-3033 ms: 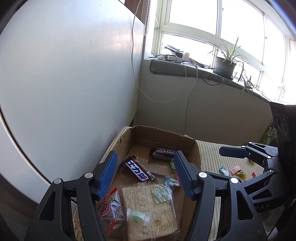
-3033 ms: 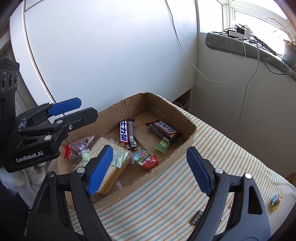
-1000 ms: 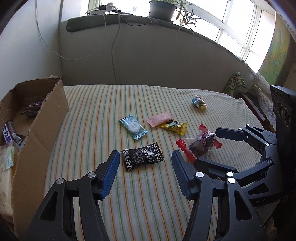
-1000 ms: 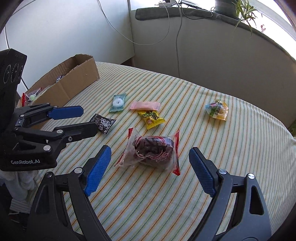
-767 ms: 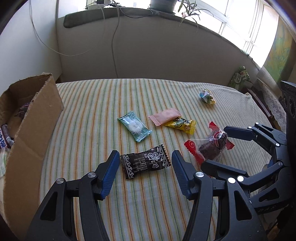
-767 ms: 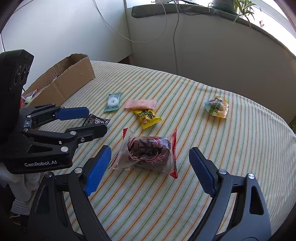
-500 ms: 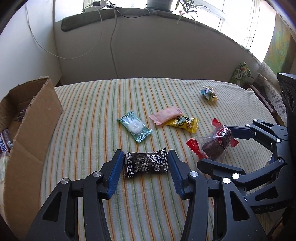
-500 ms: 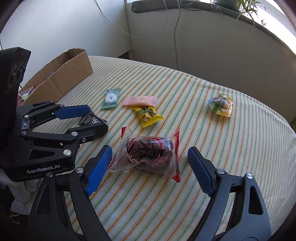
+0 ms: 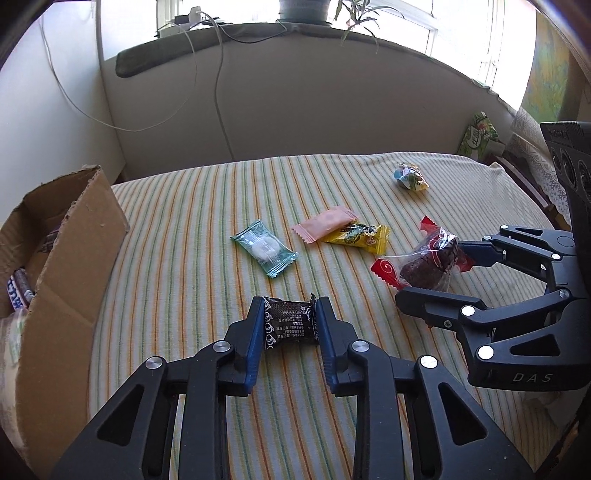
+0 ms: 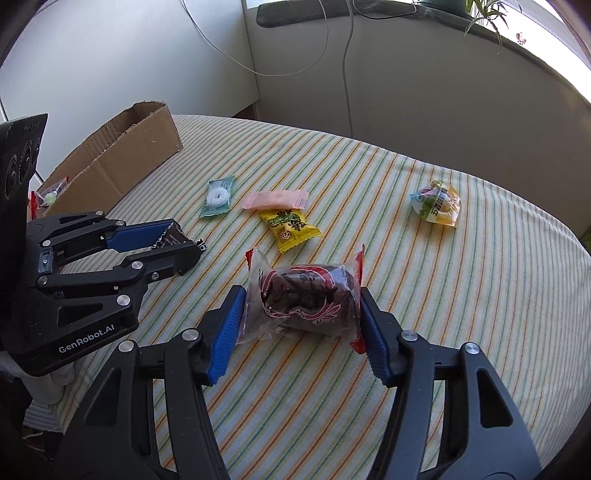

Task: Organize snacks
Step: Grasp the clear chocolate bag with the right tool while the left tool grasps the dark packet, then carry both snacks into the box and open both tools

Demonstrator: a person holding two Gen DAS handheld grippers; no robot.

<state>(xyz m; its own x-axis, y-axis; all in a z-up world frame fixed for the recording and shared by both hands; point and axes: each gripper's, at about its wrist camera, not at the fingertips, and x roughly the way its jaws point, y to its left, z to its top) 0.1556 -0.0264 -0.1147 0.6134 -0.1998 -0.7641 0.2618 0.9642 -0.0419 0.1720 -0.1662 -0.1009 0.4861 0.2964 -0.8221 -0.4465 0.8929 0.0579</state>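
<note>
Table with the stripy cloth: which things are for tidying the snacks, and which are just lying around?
For the job:
- black printed candy wrapper, pinched in left gripper
- clear red-edged packet of dark snack, in right gripper
- brown cardboard box
- green mint, pink, yellow and clear yellow-blue packets

Just lying about:
- white cables
- potted plant on the sill

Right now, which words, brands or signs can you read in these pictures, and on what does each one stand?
"GenRobot.AI": on the body of the left tongs.
"DAS": on the body of the right tongs.
Black snack packet: white print, too small to read.
Yellow candy wrapper: characters too blurred to read.
Clear yellow candy bag: characters too small to read.
</note>
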